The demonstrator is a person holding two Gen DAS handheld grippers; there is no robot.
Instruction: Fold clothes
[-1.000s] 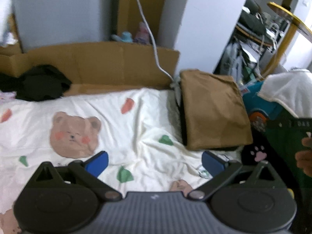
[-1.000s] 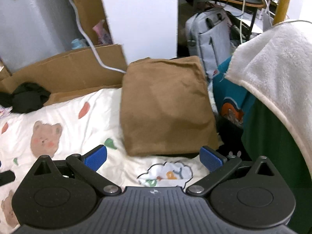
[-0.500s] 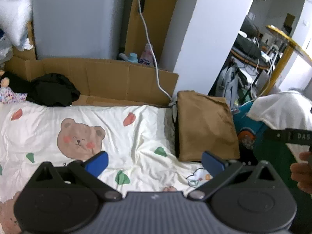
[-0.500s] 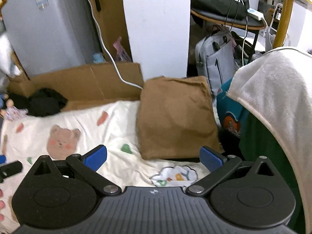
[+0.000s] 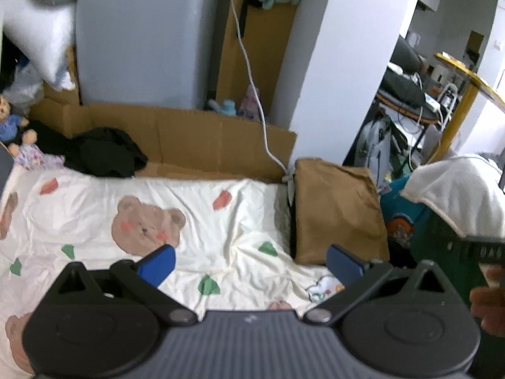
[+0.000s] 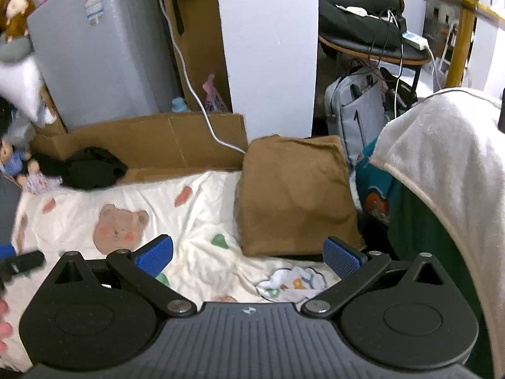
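A folded brown garment lies at the right end of a bed covered by a cream bear-print sheet. A black garment lies crumpled at the far left edge by the cardboard. A white fleece cloth hangs at the right over green and teal fabric. My left gripper is open above the sheet, holding nothing. My right gripper is also open and empty, short of the brown garment's near edge.
A cardboard wall lines the far side of the bed, with a grey appliance and a white cable behind it. Dolls sit at the far left. A grey backpack and a cluttered desk stand at the right.
Both grippers have pulled back and up from the bed, so the brown garment and sheet look smaller and more of the room shows. Both stayed open.
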